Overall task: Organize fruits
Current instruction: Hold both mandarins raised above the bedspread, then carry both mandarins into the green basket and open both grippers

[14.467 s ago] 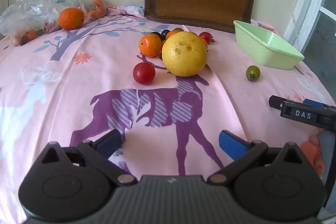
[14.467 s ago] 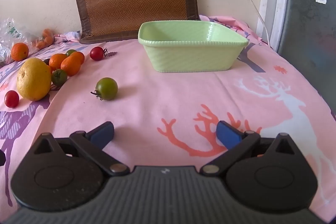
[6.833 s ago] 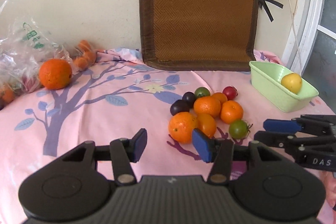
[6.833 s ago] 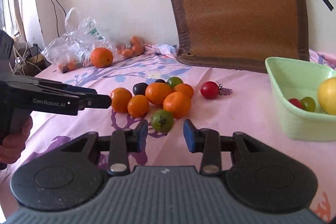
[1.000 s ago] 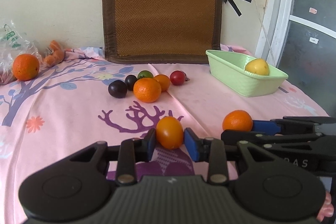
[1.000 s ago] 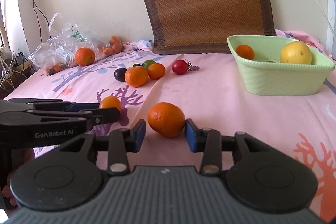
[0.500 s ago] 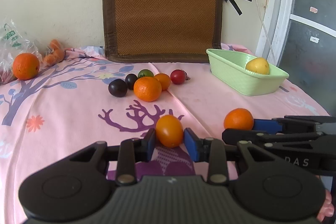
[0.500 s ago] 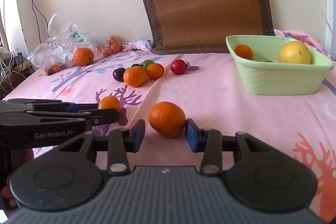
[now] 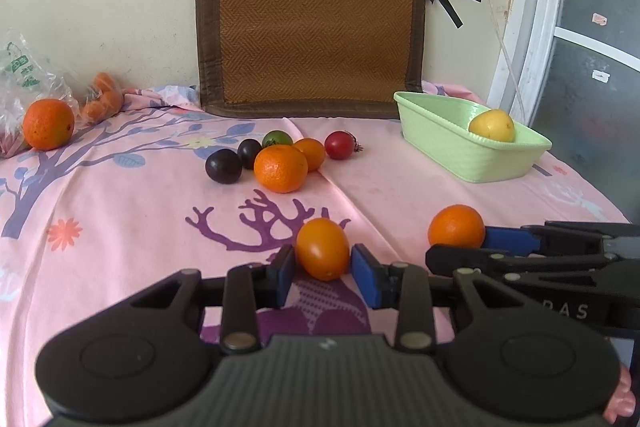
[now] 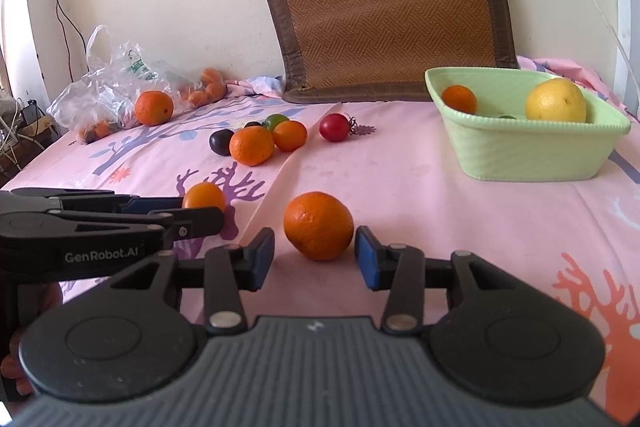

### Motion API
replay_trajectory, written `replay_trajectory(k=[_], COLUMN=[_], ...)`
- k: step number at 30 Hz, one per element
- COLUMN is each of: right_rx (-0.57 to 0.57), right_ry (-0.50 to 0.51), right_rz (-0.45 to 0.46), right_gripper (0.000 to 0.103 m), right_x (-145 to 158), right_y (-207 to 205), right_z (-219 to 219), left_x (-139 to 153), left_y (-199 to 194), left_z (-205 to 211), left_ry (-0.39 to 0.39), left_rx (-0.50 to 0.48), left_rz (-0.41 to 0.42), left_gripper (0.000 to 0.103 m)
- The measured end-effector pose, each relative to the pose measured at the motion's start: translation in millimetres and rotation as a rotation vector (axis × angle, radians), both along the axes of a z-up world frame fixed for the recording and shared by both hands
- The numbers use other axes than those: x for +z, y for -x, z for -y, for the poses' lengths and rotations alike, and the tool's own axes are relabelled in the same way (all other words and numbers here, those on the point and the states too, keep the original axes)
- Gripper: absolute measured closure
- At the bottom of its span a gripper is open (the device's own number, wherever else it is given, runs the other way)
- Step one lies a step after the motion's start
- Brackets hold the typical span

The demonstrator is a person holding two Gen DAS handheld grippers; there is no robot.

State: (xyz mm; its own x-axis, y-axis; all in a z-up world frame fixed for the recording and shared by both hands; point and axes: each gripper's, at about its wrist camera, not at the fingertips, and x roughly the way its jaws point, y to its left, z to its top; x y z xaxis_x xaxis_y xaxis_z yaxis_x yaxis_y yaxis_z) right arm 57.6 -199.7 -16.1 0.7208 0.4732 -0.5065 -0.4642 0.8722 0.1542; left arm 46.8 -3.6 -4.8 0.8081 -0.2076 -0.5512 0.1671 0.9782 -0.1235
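Observation:
My left gripper (image 9: 323,269) is shut on a small orange tomato (image 9: 322,254), seen also in the right wrist view (image 10: 204,197). My right gripper (image 10: 315,259) is open, its pads either side of an orange (image 10: 318,225) that rests on the pink cloth, with small gaps to both pads; the orange also shows in the left wrist view (image 9: 456,227). The green basket (image 10: 532,151) at the right holds a yellow grapefruit (image 10: 555,100), a small orange (image 10: 459,99) and a green tomato barely seen.
A cluster of fruit lies mid-table: an orange (image 9: 281,168), dark plums (image 9: 224,165), a green tomato (image 9: 277,137), a red tomato (image 9: 339,145). A plastic bag (image 10: 108,87) and an orange (image 10: 153,107) are far left. A woven mat (image 9: 308,23) leans on the wall.
Over the last second both grippers stayed almost still. The right pads have opened slightly wider around the orange. The left gripper still holds the orange tomato.

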Motion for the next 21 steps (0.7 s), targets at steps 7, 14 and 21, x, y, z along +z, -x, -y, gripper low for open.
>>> replay_trajectory(k=[7, 14, 21], right_rx=[0.003, -0.025, -0.113], right_ry=[0.038, -0.040, -0.104], right_rz=[0.017, 0.022, 0.092], right_gripper=[0.064, 0.065, 0.065], right_x=[0, 3, 20], right_y=[2, 3, -1], right_z=[-6, 6, 38], left_x=[0, 2, 21], left_y=[0, 1, -22], left_z=[1, 6, 27], left_ry=[-0.006, -0.014, 0.074], left_rx=[-0.014, -0.056, -0.148], left_rz=[0.004, 0.021, 0.020], left_gripper=[0.074, 0.075, 0.075])
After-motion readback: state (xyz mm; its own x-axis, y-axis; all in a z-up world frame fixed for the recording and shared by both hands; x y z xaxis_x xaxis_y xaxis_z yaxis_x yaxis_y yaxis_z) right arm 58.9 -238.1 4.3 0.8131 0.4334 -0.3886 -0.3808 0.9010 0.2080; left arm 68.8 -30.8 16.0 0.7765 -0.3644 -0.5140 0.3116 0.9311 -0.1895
